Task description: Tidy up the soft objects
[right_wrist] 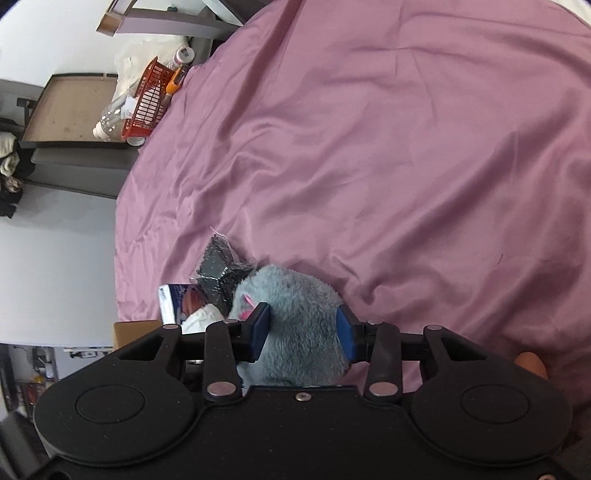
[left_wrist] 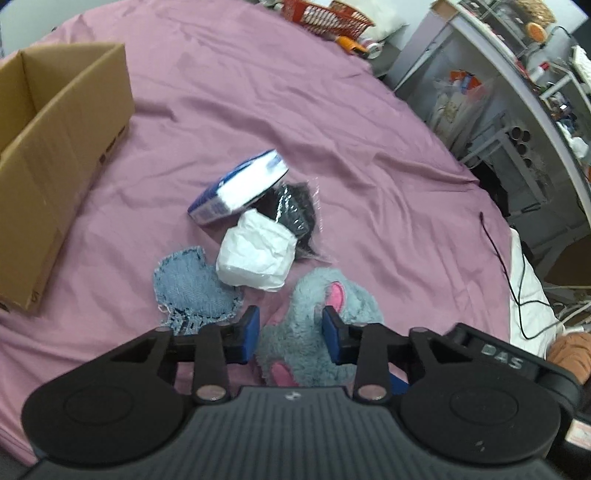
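Note:
A fluffy grey-blue plush toy point(left_wrist: 332, 295) with pink ears lies on the purple bedsheet point(left_wrist: 258, 92). My left gripper point(left_wrist: 291, 332) is over its near end, and both blue pads touch the fur. In the right wrist view the same plush toy point(right_wrist: 295, 295) fills the gap of my right gripper point(right_wrist: 303, 328), which is shut on it. Just beyond lie a denim heart patch point(left_wrist: 192, 284), a white crumpled bundle point(left_wrist: 255, 254), a black item in a clear bag point(left_wrist: 295, 206) and a blue-and-white pack point(left_wrist: 240, 184).
An open cardboard box point(left_wrist: 55, 147) stands on the bed at the left. A red basket point(left_wrist: 332, 18) sits at the far edge. Cluttered white shelves point(left_wrist: 517, 92) and a black cable point(left_wrist: 509, 266) are past the bed's right side.

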Demonstrator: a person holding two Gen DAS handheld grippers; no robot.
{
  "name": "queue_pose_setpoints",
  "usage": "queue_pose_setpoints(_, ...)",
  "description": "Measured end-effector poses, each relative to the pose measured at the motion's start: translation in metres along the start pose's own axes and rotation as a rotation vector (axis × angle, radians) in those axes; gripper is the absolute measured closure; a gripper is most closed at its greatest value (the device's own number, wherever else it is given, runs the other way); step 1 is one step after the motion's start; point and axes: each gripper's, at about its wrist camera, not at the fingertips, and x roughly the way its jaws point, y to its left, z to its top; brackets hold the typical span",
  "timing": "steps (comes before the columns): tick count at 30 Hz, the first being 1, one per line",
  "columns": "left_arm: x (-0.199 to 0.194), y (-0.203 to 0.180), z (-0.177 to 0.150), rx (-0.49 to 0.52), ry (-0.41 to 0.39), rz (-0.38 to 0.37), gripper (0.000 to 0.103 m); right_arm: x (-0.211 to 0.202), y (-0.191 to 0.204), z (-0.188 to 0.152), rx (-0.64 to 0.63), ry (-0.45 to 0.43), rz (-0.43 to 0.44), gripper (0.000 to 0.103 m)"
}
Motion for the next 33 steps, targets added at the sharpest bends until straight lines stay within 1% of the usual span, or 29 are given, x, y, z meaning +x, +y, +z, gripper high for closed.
queue_pose_setpoints(2, 0.006, 0.002, -0.001, -0.026, 0.011, -0.002, 0.080, 0.002, 0.004, 0.000, -0.019, 0.004, 0.010, 0.061)
queue_pose_setpoints(3, 0.007, 0.003, -0.002, -0.033, 0.013, 0.009, 0.081, 0.004, 0.005, 0.000, -0.023, 0.007, 0.010, 0.061)
queue_pose_setpoints(9, 0.007, 0.003, -0.005, -0.047, 0.001, 0.007, 0.083, 0.012, 0.007, 0.000, -0.051, 0.017, -0.026, 0.060)
queue_pose_setpoints(12, 0.005, -0.001, -0.007, -0.036, -0.002, 0.003, 0.084, 0.014, 0.007, 0.000, -0.052, 0.023, -0.042, 0.060)
queue_pose_setpoints(13, 0.004, -0.002, -0.007, -0.031, -0.003, 0.000, 0.085, 0.012, 0.006, -0.001, -0.052, 0.021, -0.042, 0.061)
queue_pose_setpoints(14, 0.002, -0.003, -0.006, -0.028, -0.004, -0.006, 0.085, 0.011, 0.006, -0.002, -0.056, 0.017, -0.043, 0.065)
queue_pose_setpoints(15, 0.001, -0.003, -0.006, -0.026, -0.007, -0.012, 0.085, 0.010, 0.007, -0.003, -0.055, 0.018, -0.033, 0.067)
queue_pose_setpoints(16, -0.002, -0.005, -0.005, -0.017, -0.015, -0.009, 0.085, 0.007, 0.008, -0.005, -0.063, 0.009, -0.022, 0.071)
queue_pose_setpoints(19, -0.011, -0.011, -0.005, 0.016, -0.041, -0.002, 0.086, -0.004, 0.012, -0.007, -0.094, -0.027, 0.002, 0.074)
queue_pose_setpoints(22, -0.022, -0.012, -0.005, 0.023, -0.061, -0.013, 0.086, -0.012, 0.015, -0.010, -0.113, -0.044, 0.046, 0.074)
queue_pose_setpoints(26, -0.043, -0.013, -0.004, 0.038, -0.107, -0.021, 0.086, -0.024, 0.022, -0.014, -0.152, -0.073, 0.113, 0.074)
queue_pose_setpoints(33, -0.081, -0.008, 0.001, 0.055, -0.207, -0.032, 0.086, -0.039, 0.046, -0.026, -0.264, -0.110, 0.233, 0.075)
